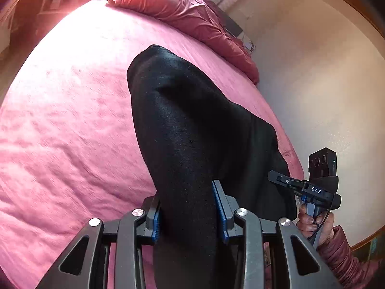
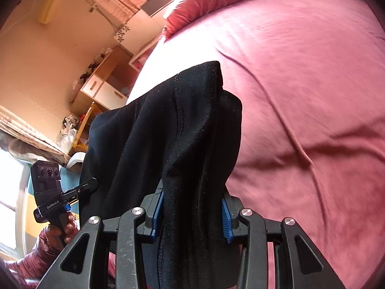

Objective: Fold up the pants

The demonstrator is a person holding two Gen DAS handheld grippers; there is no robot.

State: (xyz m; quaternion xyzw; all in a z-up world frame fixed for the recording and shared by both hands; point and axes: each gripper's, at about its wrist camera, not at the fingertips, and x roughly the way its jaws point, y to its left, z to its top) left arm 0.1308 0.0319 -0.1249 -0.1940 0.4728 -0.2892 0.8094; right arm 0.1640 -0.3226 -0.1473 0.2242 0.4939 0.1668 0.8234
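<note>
Pants (image 1: 192, 125) hang between two grippers, over a pink bed (image 1: 60, 132). They are black and soft. The left gripper (image 1: 190, 216) pinches one bunch of the cloth between its blue pads (image 1: 220, 207), and the cloth runs up and away from it toward the far side of the bed. The right gripper (image 2: 193, 216) pinches another bunch the same way, with a seam (image 2: 179, 110) showing just above its jaws. Both grips look tight, with cloth filling the gap. The two grippers sit side by side, near each other, and each one can see the other at the edge of its view, held in a hand (image 1: 312, 221). So the pants stretch out long, straight ahead of both grippers, with the far end drooping toward the bed. Neither hand looks nearer to that far end. A pillow (image 1: 187, 16) lies well away at the head of the bed. I think the next move is to lay the pants down flat, far end first.
</note>
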